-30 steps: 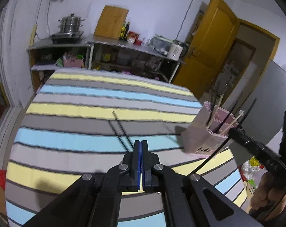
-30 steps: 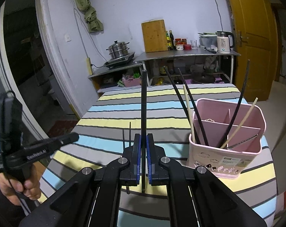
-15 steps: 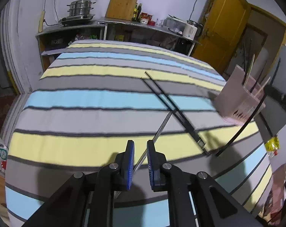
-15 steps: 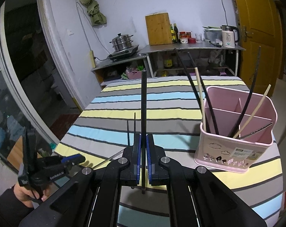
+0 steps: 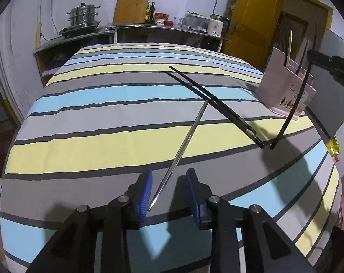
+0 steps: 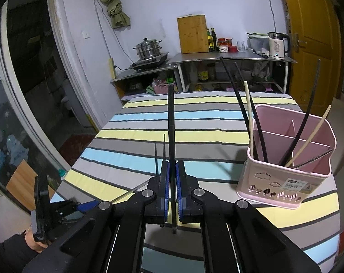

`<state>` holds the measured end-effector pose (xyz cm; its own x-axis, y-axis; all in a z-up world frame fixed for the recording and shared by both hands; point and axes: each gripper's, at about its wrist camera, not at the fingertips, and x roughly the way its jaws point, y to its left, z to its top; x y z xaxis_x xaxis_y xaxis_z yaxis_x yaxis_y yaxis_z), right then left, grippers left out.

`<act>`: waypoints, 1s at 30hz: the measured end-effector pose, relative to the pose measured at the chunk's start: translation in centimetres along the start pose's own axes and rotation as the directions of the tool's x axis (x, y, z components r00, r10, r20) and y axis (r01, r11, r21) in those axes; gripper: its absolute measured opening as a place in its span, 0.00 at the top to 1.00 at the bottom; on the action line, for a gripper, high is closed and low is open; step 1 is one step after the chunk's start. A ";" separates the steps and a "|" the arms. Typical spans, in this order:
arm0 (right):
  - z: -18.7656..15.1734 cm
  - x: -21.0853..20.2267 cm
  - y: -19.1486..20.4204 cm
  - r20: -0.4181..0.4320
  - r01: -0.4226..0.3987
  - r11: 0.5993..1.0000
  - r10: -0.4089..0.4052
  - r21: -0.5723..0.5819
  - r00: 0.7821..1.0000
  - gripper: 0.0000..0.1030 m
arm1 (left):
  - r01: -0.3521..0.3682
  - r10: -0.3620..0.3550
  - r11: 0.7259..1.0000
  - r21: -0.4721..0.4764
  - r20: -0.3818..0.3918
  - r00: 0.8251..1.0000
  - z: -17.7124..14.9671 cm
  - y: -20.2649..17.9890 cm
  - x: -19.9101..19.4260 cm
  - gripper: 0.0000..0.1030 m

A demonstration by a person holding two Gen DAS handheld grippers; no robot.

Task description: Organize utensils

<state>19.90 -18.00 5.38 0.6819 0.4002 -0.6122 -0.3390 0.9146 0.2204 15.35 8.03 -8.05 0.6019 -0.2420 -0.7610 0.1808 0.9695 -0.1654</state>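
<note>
My left gripper (image 5: pixel 168 182) is open, its blue pads on either side of the near end of a silver metal chopstick (image 5: pixel 183 147) lying on the striped tablecloth (image 5: pixel 103 145). Two black chopsticks (image 5: pixel 213 100) lie crossed beyond it. My right gripper (image 6: pixel 172 173) is shut on a black chopstick (image 6: pixel 171 122) that stands upright between the pads. It also shows in the left wrist view (image 5: pixel 292 111). The pink utensil basket (image 6: pixel 286 170) stands to its right, holding black, cream and metal chopsticks. The left gripper shows at lower left in the right wrist view (image 6: pixel 87 204).
The table edge curves close below both grippers. A metal shelf with a kettle (image 6: pixel 278 45), jars, a cutting board (image 6: pixel 192 34) and a steamer pot (image 6: pixel 149 50) stands behind the table. A yellow door (image 6: pixel 313 45) is at the right.
My left gripper has opened and come down low over the table to the silver chopstick's near end. My right gripper still holds the black chopstick and has shifted slightly nearer the basket.
</note>
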 end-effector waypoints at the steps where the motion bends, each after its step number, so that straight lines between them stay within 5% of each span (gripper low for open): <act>1: 0.0 0.0 0.0 0.000 -0.001 1.000 0.001 0.000 1.000 0.95 | -0.002 0.002 1.000 0.003 -0.001 1.000 0.0 0.0 0.0 0.71; 12: -0.1 -0.1 -0.1 0.003 -0.002 1.000 0.002 0.005 1.000 0.95 | -0.071 0.072 0.996 0.045 -0.008 0.997 -0.5 -0.6 -0.5 0.96; 18: -0.1 -0.3 -0.2 0.003 -0.003 1.000 0.003 0.007 1.000 0.95 | -0.025 0.025 1.000 0.006 0.019 1.000 0.0 -0.8 -2.1 0.97; 30: -0.2 -0.4 -0.2 0.003 -0.005 1.000 0.005 0.009 1.000 0.95 | 0.024 -0.022 1.000 -0.005 0.198 0.980 3.8 -2.2 -8.2 0.97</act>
<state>19.57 -18.35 5.49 0.6823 0.4050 -0.6087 -0.3368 0.9131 0.2299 12.94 7.71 0.91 0.7398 -0.2665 -0.6178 0.1913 0.9636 -0.1867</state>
